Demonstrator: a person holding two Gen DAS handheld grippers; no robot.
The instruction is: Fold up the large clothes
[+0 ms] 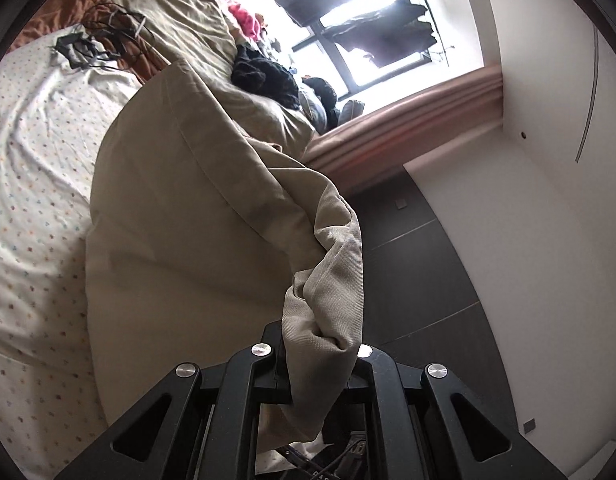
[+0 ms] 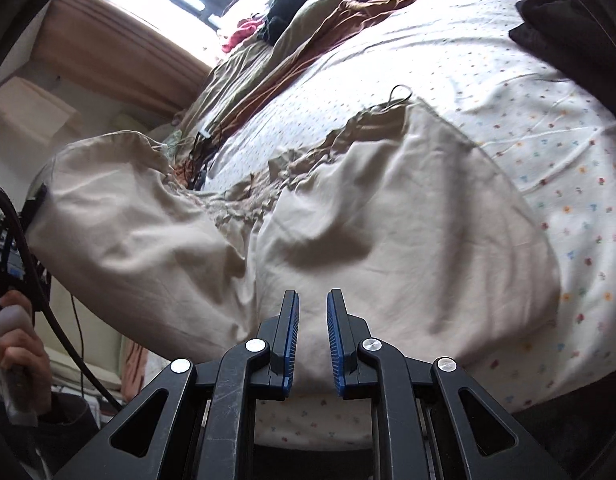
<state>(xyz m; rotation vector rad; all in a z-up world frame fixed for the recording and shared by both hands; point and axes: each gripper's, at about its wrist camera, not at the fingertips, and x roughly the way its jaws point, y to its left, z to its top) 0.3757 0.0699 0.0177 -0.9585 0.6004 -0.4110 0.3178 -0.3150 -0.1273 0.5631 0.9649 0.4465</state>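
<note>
Beige cotton: the khaki trousers (image 2: 347, 216) lie spread on the bed (image 2: 547, 152), on its flower-dotted sheet.
Left gripper (image 1: 321, 364): closed on a bunched end of the trousers (image 1: 212, 208), which rise out of its fingers toward 12 o'clock and fan out onto the bed (image 1: 32, 168) at 10 o'clock.
Right gripper (image 2: 312, 344): fingers (image 2: 292, 336) parted by a narrow gap, holding nothing, hovering just over the near cloth edge.
Key relation: from the right fingers the cloth lies dead ahead at 12 o'clock; the lifted part hangs at 9 o'clock, where the left hand (image 2: 16, 344) grips its handle.
Long axis: in the right wrist view, I judge it runs from 9 o'clock up toward 1 o'clock, the gathered waistband (image 2: 292, 176) crossing mid-way.
Nearer hand: the right is closest to the free edge.
Next move, as a guess: pinch that edge.
Clutter: dark cables (image 1: 104, 36) at 11 o'clock, clear of the cloth.
</note>
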